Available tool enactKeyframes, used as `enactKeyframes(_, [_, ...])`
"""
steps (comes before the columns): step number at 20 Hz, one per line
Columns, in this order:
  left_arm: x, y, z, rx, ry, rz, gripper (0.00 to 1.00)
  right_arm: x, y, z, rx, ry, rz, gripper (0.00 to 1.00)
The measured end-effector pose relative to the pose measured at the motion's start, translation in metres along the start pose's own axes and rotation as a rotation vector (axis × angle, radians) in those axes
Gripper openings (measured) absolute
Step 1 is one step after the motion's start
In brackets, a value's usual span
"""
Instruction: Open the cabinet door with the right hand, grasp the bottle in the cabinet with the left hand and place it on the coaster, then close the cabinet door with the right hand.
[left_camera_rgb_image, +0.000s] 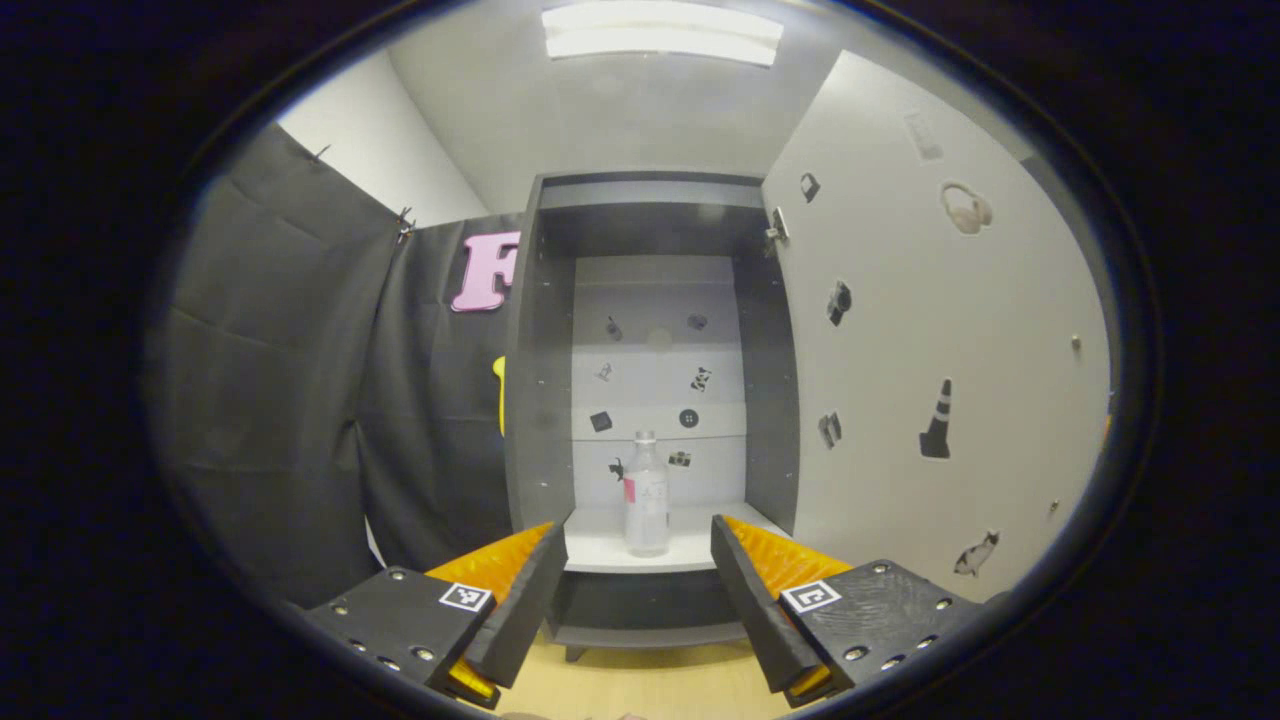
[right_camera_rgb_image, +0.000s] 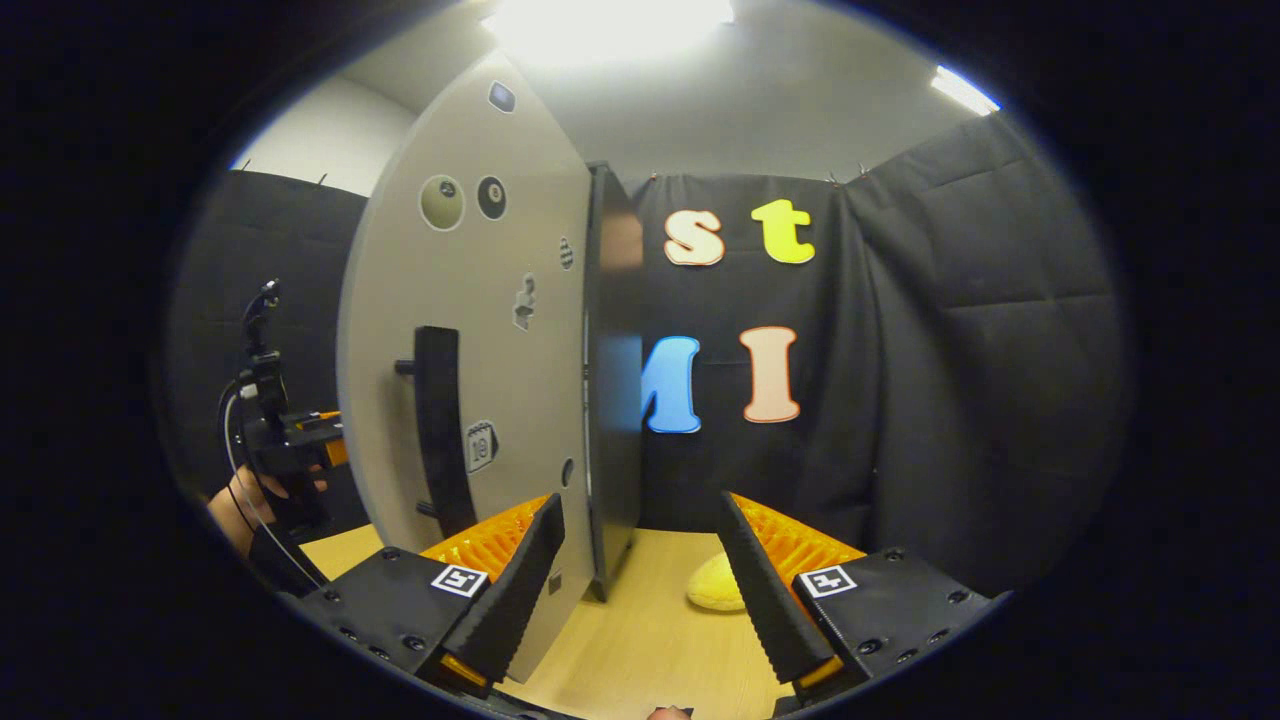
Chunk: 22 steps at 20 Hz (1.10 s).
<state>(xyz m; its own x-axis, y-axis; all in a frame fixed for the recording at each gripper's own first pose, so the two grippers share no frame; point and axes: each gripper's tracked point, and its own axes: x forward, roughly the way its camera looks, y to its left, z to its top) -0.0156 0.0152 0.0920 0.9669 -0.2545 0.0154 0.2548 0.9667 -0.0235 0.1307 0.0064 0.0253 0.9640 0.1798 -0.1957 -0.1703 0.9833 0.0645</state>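
A clear bottle (left_camera_rgb_image: 647, 495) with a pink label stands upright on the white bottom shelf (left_camera_rgb_image: 600, 547) of the dark cabinet (left_camera_rgb_image: 535, 400). The cabinet door (left_camera_rgb_image: 930, 350) is swung open to the right. My left gripper (left_camera_rgb_image: 632, 575) is open, in front of the shelf, short of the bottle and in line with it. In the right gripper view the open door (right_camera_rgb_image: 470, 350) shows its outer face with a dark vertical handle (right_camera_rgb_image: 440, 430). My right gripper (right_camera_rgb_image: 640, 560) is open beside the door's edge, holding nothing. A yellow coaster (right_camera_rgb_image: 716, 588) lies on the wooden table (right_camera_rgb_image: 640, 640) just ahead.
Stickers dot the door and the cabinet's back wall. Black cloth walls stand on both sides. At the left of the right gripper view, a hand (right_camera_rgb_image: 240, 505) holds the other gripper (right_camera_rgb_image: 290, 440). A ceiling light (left_camera_rgb_image: 660, 35) shines above.
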Motion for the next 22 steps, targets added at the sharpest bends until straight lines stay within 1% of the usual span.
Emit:
enactKeyframes(4, [0.050,0.003,0.000,0.003,0.021,-0.049,0.87,0.009,-0.024,-0.005,0.007,0.008,-0.116,0.95])
enactKeyframes(8, [0.099,0.000,-0.011,0.035,0.047,-0.101,0.87,0.022,-0.032,-0.015,0.051,0.031,-0.187,0.95])
enactKeyframes(9, [0.108,-0.001,-0.014,0.044,0.053,-0.113,0.89,0.024,-0.034,-0.019,0.056,0.039,-0.210,0.95])
enactKeyframes(11, [0.129,-0.004,-0.021,0.039,0.057,-0.140,0.89,0.029,-0.040,-0.027,0.062,0.059,-0.256,0.95])
enactKeyframes(12, [0.138,-0.006,-0.026,0.028,0.062,-0.152,0.87,0.032,-0.042,-0.030,0.070,0.069,-0.271,0.95])
enactKeyframes(17, [0.184,-0.001,-0.051,-0.012,0.088,-0.172,0.87,0.042,-0.046,-0.041,0.083,0.095,-0.337,0.95])
enactKeyframes(20, [0.210,0.000,-0.063,0.001,0.095,-0.187,0.87,0.047,-0.047,-0.047,0.083,0.110,-0.375,0.95])
enactKeyframes(21, [0.218,-0.002,-0.067,0.009,0.101,-0.193,0.89,0.050,-0.047,-0.049,0.083,0.116,-0.386,0.95])
enactKeyframes(22, [0.225,-0.005,-0.071,0.012,0.106,-0.197,0.87,0.051,-0.048,-0.051,0.083,0.121,-0.396,0.95])
